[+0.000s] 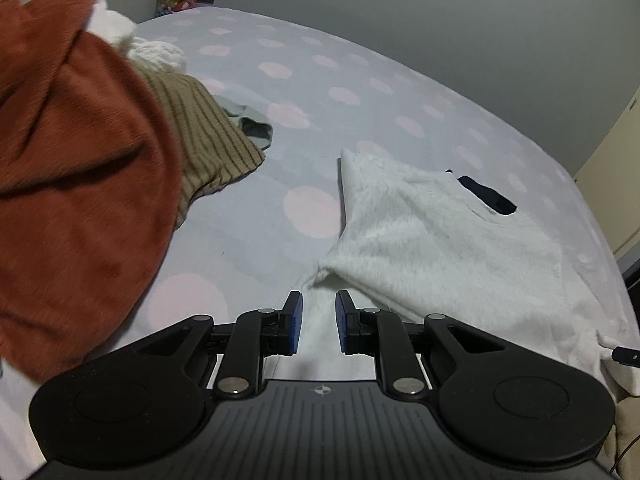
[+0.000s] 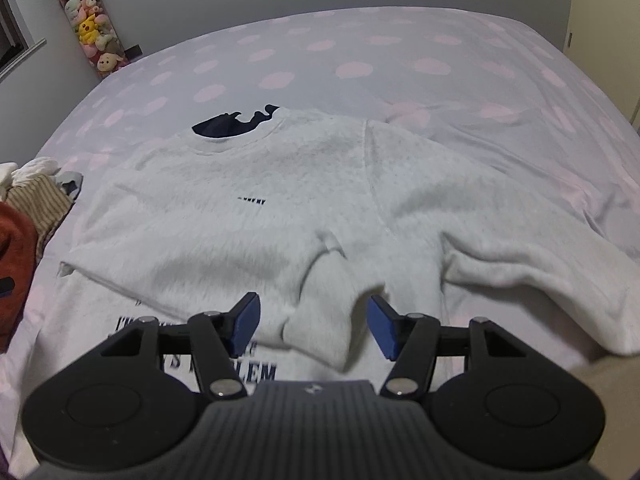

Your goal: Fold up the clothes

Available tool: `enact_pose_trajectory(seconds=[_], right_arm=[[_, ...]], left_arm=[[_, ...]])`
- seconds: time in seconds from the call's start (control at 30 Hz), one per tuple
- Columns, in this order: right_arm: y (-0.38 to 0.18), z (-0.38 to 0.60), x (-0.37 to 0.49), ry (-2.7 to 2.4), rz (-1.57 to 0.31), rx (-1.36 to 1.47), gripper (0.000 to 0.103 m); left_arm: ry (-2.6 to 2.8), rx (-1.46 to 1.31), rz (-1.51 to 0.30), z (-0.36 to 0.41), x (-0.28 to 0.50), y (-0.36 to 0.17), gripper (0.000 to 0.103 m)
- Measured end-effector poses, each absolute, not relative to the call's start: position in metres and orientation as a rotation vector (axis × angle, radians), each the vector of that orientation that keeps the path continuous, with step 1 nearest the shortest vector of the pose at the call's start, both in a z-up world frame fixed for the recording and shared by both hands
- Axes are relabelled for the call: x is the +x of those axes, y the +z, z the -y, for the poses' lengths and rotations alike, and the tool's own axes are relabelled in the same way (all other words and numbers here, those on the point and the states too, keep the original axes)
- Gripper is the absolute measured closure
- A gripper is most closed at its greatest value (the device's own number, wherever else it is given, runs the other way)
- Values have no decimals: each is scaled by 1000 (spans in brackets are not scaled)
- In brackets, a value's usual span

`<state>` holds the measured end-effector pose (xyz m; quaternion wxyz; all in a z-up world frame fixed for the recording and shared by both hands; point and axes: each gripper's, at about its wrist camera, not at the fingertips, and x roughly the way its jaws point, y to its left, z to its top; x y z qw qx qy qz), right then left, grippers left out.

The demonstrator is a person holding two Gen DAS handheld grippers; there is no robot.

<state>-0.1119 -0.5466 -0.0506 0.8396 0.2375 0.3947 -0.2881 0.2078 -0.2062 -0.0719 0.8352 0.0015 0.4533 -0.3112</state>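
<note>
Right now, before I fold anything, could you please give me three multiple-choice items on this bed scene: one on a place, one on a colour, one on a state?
1. In the right wrist view, where is the pile of other clothes from the white sweatshirt?
A) left
B) right
C) on top of it

2. What colour are the spots on the bed sheet?
A) green
B) pink
C) black

3. How is the right claw?
A) shut on a sock
B) shut on nothing
C) open

Answers:
1 A, the pile lies at the left edge, beside the sweatshirt.
2 B, pale pink spots cover the sheet.
3 C, its blue pads stand wide apart above the sweatshirt.
</note>
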Motion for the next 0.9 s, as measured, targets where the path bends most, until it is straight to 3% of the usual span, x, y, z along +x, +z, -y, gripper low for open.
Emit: enact_pose_trajectory(seconds=[0.37, 0.6, 0.9], right_arm=[[-76, 563, -69, -612, -809, 396, 35], [-94, 580, -63, -629, -789, 391, 31], [-116, 612, -86, -704, -741, 523, 29]], left_arm=[[-713, 117, -990, 266, 253, -92, 83], [-745, 127, -991, 318, 299, -98, 62], [-693, 196, -1026, 373, 340, -124, 60]])
